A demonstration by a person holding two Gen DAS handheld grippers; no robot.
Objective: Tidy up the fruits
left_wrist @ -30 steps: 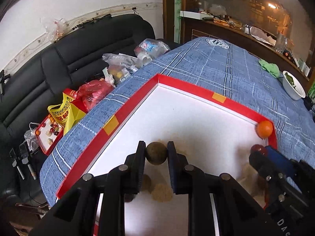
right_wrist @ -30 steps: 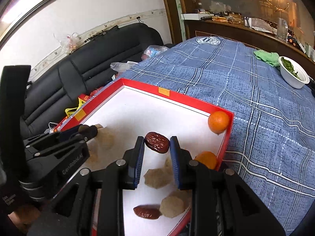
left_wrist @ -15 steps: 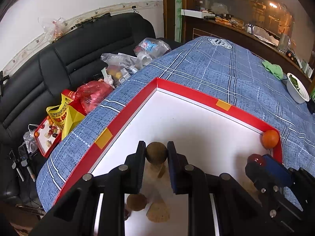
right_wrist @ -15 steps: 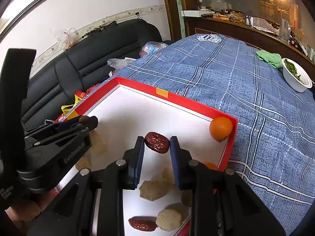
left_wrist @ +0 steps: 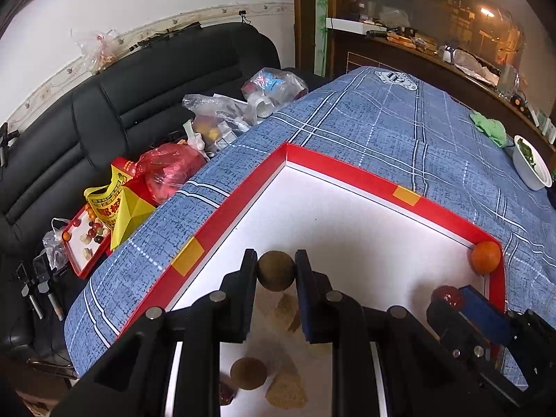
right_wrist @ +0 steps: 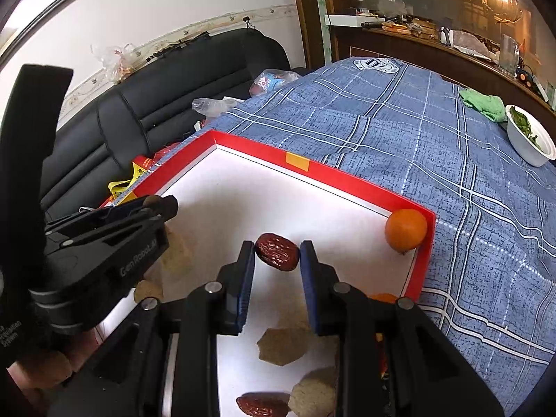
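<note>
My left gripper [left_wrist: 276,271] is shut on a round brown fruit [left_wrist: 275,275], held above the white floor of a red-rimmed tray [left_wrist: 340,168]. My right gripper [right_wrist: 277,255] is shut on a wrinkled red date [right_wrist: 277,252] over the same tray [right_wrist: 347,177]. In the left wrist view the right gripper [left_wrist: 451,300] shows at the lower right with the date [left_wrist: 446,295]. In the right wrist view the left gripper [right_wrist: 163,205] shows at the left. An orange [right_wrist: 406,229] sits in the tray's far right corner, seen also as the orange [left_wrist: 485,256].
Below the grippers lie tan cut pieces [right_wrist: 282,345], another date [right_wrist: 262,405], a second brown fruit [left_wrist: 248,372] and a second orange [right_wrist: 382,297]. A white bowl of greens [right_wrist: 530,139] and green cloth [right_wrist: 483,102] sit far right. Bags [left_wrist: 166,173] crowd the black sofa [left_wrist: 139,80].
Both grippers have drawn back and risen a little with their fruit. More of the tray's near contents now shows beneath them.
</note>
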